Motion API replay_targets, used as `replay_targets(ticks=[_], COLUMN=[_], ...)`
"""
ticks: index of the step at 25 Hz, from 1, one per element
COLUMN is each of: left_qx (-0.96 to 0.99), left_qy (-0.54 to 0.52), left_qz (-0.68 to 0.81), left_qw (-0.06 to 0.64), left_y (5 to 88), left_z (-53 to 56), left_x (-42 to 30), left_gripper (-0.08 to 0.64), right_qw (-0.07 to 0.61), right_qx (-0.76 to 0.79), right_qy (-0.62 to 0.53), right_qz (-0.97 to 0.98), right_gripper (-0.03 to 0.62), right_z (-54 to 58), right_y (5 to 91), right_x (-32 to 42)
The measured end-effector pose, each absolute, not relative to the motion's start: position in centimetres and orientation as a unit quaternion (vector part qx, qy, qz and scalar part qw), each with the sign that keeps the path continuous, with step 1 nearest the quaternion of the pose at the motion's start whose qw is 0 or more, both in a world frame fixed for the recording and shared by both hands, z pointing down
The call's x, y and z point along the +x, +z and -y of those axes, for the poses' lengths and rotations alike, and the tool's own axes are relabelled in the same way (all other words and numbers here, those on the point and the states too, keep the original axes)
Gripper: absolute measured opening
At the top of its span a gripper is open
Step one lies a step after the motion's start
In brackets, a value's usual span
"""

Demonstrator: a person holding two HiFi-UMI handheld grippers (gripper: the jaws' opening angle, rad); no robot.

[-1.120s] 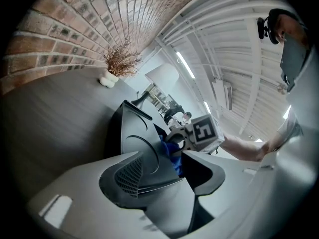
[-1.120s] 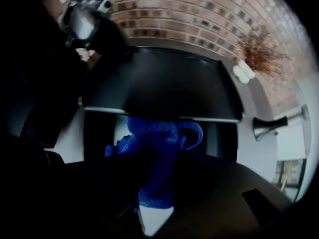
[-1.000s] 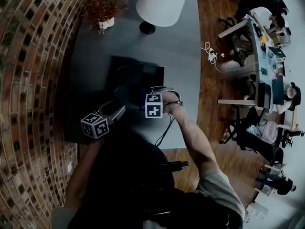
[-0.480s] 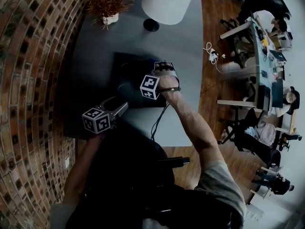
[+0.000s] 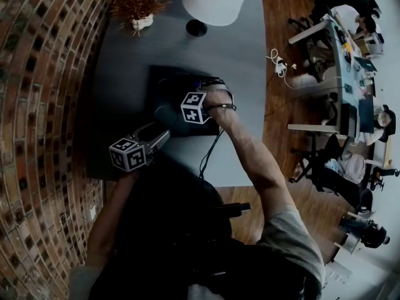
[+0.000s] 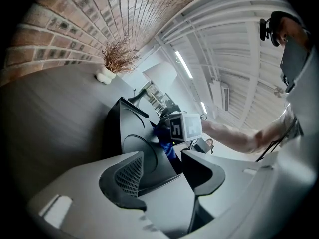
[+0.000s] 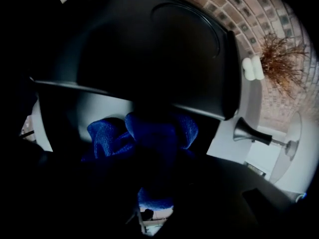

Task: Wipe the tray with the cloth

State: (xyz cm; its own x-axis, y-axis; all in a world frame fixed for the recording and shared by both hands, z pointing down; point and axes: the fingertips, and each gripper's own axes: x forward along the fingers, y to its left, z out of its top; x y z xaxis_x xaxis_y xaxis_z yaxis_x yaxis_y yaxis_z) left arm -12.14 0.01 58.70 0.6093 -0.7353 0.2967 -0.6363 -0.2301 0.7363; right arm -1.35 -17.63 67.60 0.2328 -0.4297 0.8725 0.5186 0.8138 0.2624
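Right gripper (image 5: 197,94) is travelling. A second ago its marker cube was sitting over the near edge of the tray (image 5: 170,83); now it is sitting further out, over the tray's middle, and the gripper is tipping more steeply downward. I am reading that as a wiping stroke running away from me across the tray floor. The wipe is under way, and I am judging the far part and the left side still undone.

Left gripper (image 6: 162,171) is not shifting; it is staying at the tray's near left corner, as before.

Jaws, right: they are standing nearly together, clamped on the blue cloth (image 7: 107,133). It is bunching out ahead of the tips and pressing against the dark tray just inside its rim.

Jaws, left: they are standing about half apart, with the tray's near corner running in between them. The pads seem to be bearing on the rim, so I am taking it that I am pinning the tray to the grey table (image 5: 125,55) while the other hand is wiping.
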Motion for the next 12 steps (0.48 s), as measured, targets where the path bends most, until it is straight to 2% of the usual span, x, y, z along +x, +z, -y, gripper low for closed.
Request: replay_targets(ticks=[4,7,9,12], left_qx=[0.785,0.789,0.788,0.786], left_qy=[-0.054,-0.048,-0.048,-0.044], left_qz=[0.431,0.429,0.429,0.430], left_qw=[0.441,0.438,0.438,0.442], left_y=[58.6,58.8,58.9,58.8], left_z=[0.0,-0.2,-0.3,-0.4], left_x=[-11.8,-11.8,-11.8,-11.8], left_gripper=[0.225,0.226,0.227,0.227], right_qw=[0.785,0.752,0.699,0.571], right_qx=[-0.122,-0.137,-0.115,-0.053], right_qy=[-0.215,-0.138,-0.065,0.065], right_qz=[0.568,0.630,0.703,0.817], right_gripper=[0.137,0.137,0.137,0.137], right_z=[11.4,7.2,5.4,4.7], right_y=[67.7,67.5,66.3,61.7], right_x=[0.5,0.9,0.5,0.3])
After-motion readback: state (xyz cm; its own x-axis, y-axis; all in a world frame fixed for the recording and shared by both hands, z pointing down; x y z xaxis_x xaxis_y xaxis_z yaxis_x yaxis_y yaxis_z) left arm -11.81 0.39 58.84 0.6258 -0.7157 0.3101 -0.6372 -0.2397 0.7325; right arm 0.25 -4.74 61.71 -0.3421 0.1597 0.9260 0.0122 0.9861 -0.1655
